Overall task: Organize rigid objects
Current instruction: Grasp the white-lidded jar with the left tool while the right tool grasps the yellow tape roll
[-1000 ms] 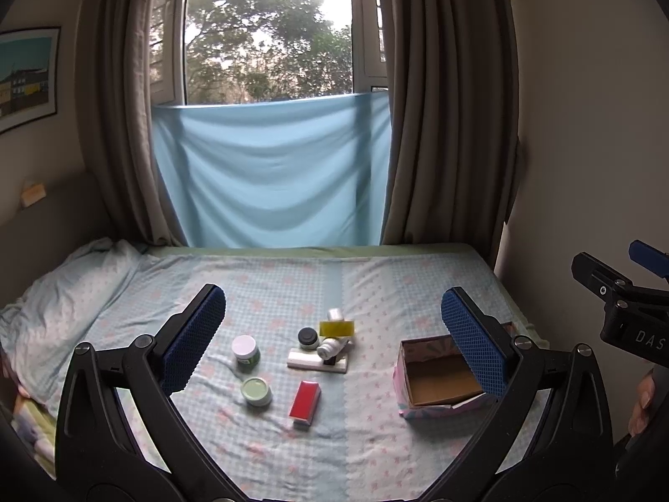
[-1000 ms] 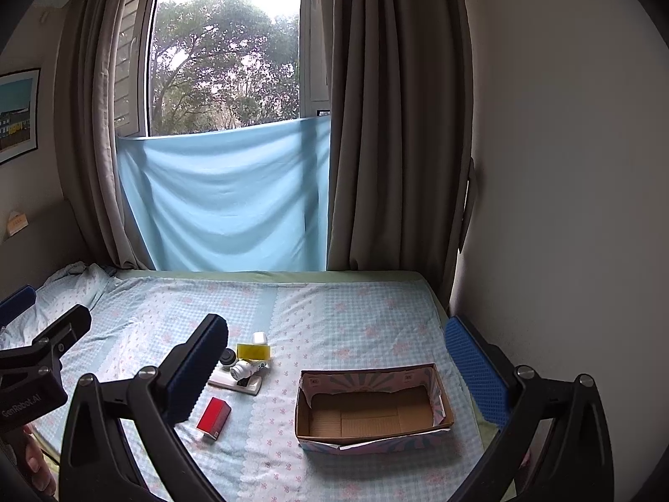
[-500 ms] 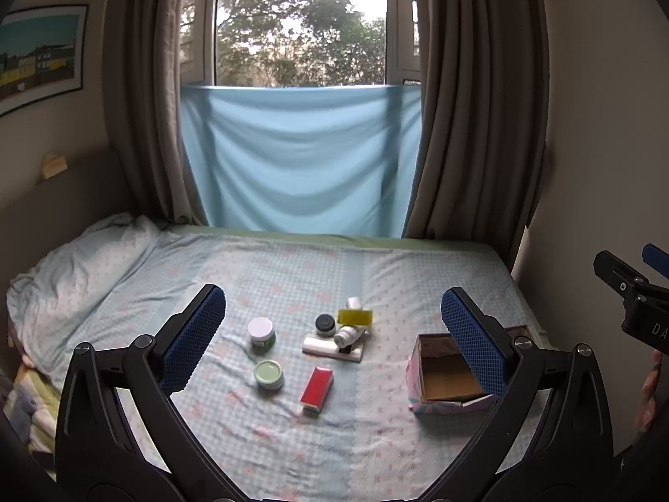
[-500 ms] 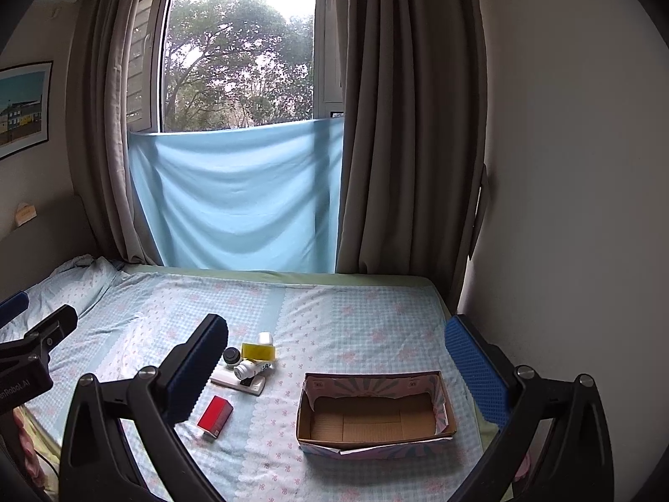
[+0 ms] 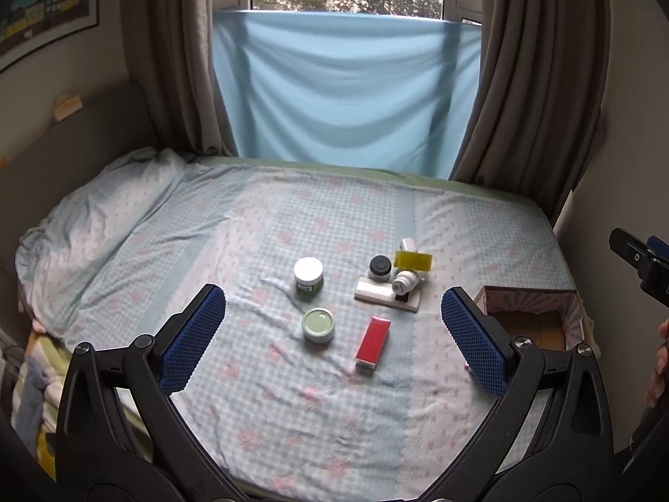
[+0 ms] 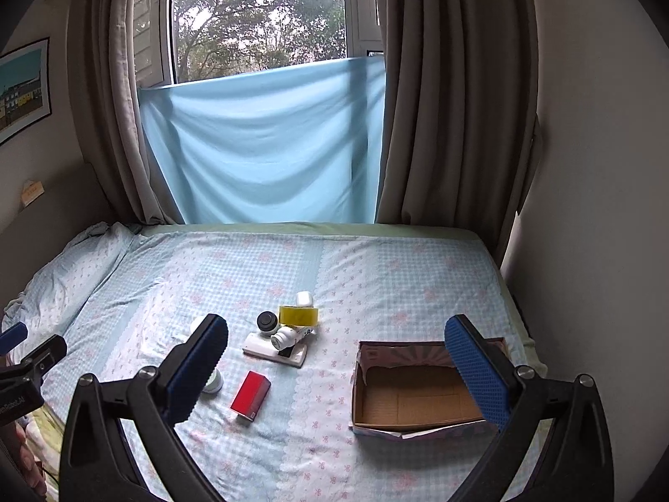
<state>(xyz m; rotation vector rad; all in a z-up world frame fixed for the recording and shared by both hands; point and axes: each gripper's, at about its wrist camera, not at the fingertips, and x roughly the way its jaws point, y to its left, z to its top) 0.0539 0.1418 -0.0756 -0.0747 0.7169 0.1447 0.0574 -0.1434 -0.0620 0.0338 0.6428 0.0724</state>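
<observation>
Small rigid objects lie mid-bed: a red box point(image 5: 373, 345), a pale green jar point(image 5: 318, 325), a white-lidded green jar point(image 5: 308, 275), a black-lidded jar point(image 5: 379, 267), a yellow box point(image 5: 412, 260), a white bottle point(image 5: 404, 281) and a flat white box point(image 5: 386, 299). An open cardboard box point(image 6: 418, 393) sits at the right. My left gripper point(image 5: 332, 339) is open and empty above the near objects. My right gripper point(image 6: 336, 370) is open and empty, between the red box point(image 6: 250, 395) and the cardboard box.
A checked sheet covers the bed point(image 5: 292, 217), with a pillow point(image 5: 96, 226) at the left. Curtains and a blue cloth point(image 5: 343, 92) hang behind. The wall point(image 6: 593, 209) runs close along the right side. The other gripper shows at each view's edge.
Both grippers have moved forward and tilted down toward the bed; the objects and the cardboard box look larger and closer. Nothing was grasped or moved.
</observation>
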